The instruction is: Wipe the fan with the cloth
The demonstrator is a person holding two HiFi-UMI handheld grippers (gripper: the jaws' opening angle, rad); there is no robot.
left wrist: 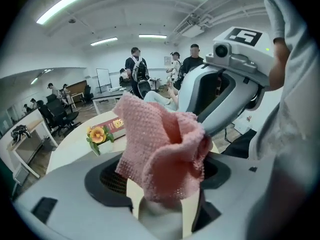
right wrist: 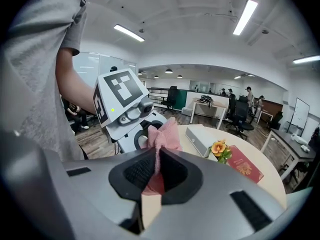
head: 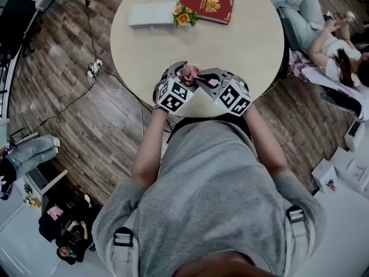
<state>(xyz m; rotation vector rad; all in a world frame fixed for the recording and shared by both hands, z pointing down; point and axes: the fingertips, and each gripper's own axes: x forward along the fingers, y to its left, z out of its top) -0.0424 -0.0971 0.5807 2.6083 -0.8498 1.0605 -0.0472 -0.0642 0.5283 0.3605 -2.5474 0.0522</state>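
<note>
A pink knitted cloth [head: 191, 72] is bunched up just above the near edge of the round table [head: 144, 51], between both grippers. My left gripper [head: 183, 74] is shut on its lower part, and the cloth [left wrist: 160, 149] stands up out of the jaws [left wrist: 162, 191]. My right gripper [head: 200, 79] is shut on another edge of the cloth [right wrist: 162, 134], with its jaws [right wrist: 151, 196] pinched tight on a thin fold. A flat white box-shaped device [head: 151, 14], possibly the fan, lies at the far side of the table.
An orange flower [head: 183, 17] and a red book [head: 206, 6] lie beside the white device. A cable and power strip [head: 94, 68] lie on the wooden floor at left. A seated person [head: 323, 39] is to the right, and more people stand in the office behind.
</note>
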